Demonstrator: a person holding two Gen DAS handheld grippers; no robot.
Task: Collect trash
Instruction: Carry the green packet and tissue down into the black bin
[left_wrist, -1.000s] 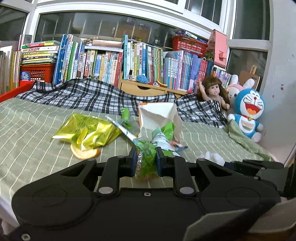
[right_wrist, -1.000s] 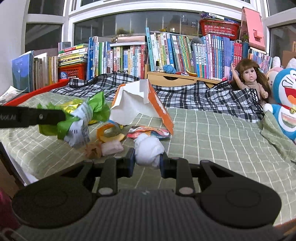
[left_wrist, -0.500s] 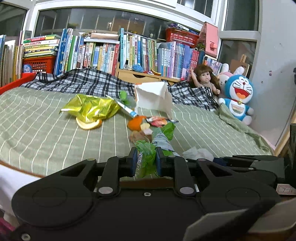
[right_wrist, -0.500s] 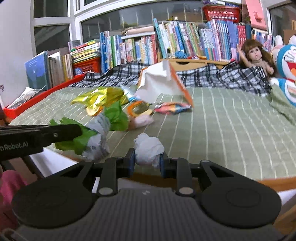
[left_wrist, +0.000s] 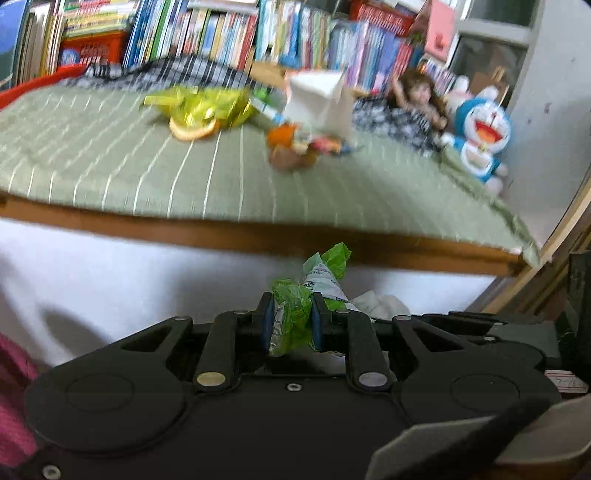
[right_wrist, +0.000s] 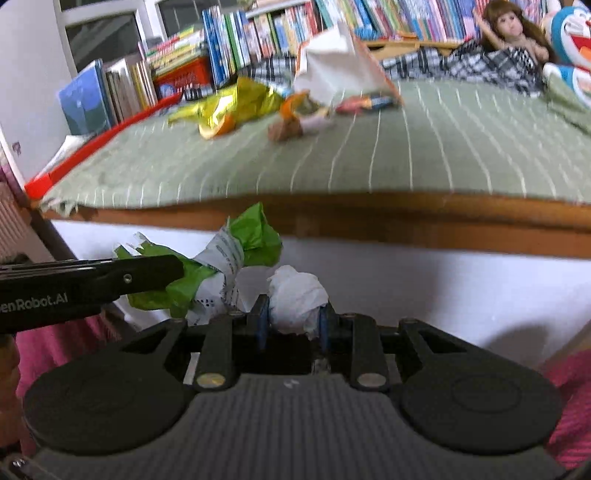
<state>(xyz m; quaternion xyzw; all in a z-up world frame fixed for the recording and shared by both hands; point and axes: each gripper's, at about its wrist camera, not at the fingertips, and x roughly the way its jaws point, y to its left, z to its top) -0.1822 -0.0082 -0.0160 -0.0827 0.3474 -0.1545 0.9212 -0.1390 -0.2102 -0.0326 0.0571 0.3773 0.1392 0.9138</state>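
Here the carry-away step of the collecting is judged to be in hand: two pieces of trash are held off the bed, below its wooden front edge, and in front of the white panel under that edge. No bin is visible in either view, so where the pieces are to be dropped cannot be told; the next move is judged to call for both loads to be brought over a container before the jaws are let go.

More trash is left on the green striped cover, well back from the front edge: a white paper bag, a gold foil wrapper towards the left side, and small scraps between them.

The green wrapper is clenched in the left gripper. It is twisted into a long shape, its long axis running up and forward out of the jaws, its free end pointing towards the bed's edge.

The white tissue ball is clamped in the right gripper; being a crumpled wad, it shows no clear long axis.
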